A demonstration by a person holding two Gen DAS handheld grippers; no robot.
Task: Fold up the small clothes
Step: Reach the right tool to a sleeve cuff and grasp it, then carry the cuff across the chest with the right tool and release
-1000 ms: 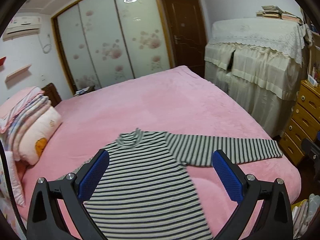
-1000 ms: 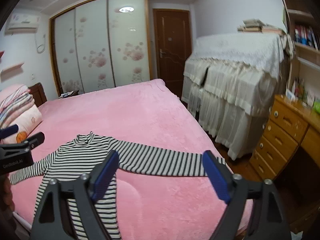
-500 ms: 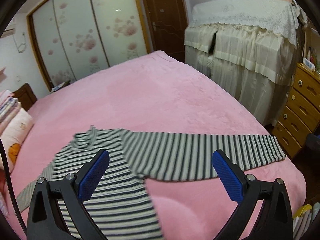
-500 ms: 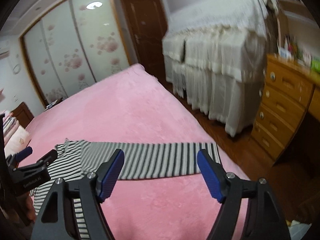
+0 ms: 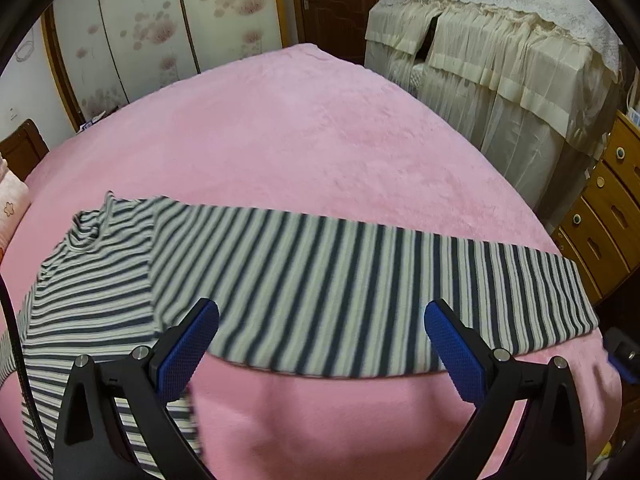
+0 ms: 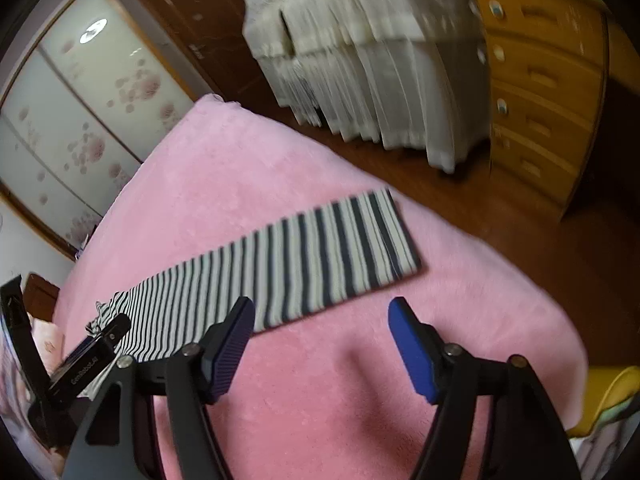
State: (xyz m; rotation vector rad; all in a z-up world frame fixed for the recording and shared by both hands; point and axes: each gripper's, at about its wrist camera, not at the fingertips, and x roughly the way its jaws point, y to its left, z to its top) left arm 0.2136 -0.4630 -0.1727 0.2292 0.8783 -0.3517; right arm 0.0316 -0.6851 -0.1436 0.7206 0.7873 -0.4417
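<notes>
A small black-and-white striped long-sleeved top [image 5: 100, 280] lies flat on the pink bed [image 5: 320, 140], its right sleeve [image 5: 380, 292] stretched out towards the bed's right edge. My left gripper [image 5: 322, 320] is open and empty, hovering over the middle of that sleeve. In the right wrist view the sleeve [image 6: 320, 264] ends in a cuff near the bed edge. My right gripper [image 6: 322, 320] is open and empty, just in front of the sleeve's near edge, short of the cuff. The left gripper [image 6: 92, 356] shows at the far left of that view.
A cloth-draped piece of furniture [image 5: 500, 80] stands right of the bed, with a wooden chest of drawers [image 6: 540, 92] beside it. Wooden floor [image 6: 500, 220] lies between bed and drawers. Sliding wardrobe doors [image 5: 160, 32] and a door [image 5: 336, 4] are behind. A pillow [image 5: 10, 208] sits far left.
Both grippers have swung right and come down closer to the bed, from over the top's body to the outstretched right sleeve. Both stay open. The top has not moved.
</notes>
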